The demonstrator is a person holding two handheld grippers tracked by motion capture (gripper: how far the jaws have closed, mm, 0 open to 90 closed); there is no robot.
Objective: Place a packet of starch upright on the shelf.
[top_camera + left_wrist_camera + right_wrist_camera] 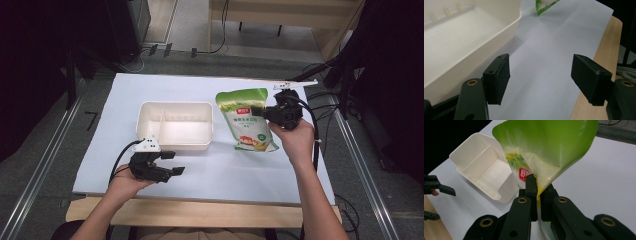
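- Two fingers of the right gripper (537, 192) clamped on the edge of the pouch (544, 150), pressed flat against it from both sides.
- Pouch (245, 120) green and white, held at its right edge, just right of the tray (175, 125) and apart from it; lower end down at the desk.
- Left gripper (172, 162) near the desk's front edge, just before the tray's front left corner; fingers (499, 77) spread wide, nothing between them.
- Tray white, with a divider wall inside making two compartments.
- Desk (125, 170) covered with a pale sheet, with a bare wooden strip along the front edge.
- Grey floor around, metal rails at both sides, cables at the far side and right, dark gear in the corners.
- Pouch lettering too small to read; its lower part cut off behind the right fingers in the right gripper view.
- Whether the pouch's top hangs clear of the desk: cannot tell from above.
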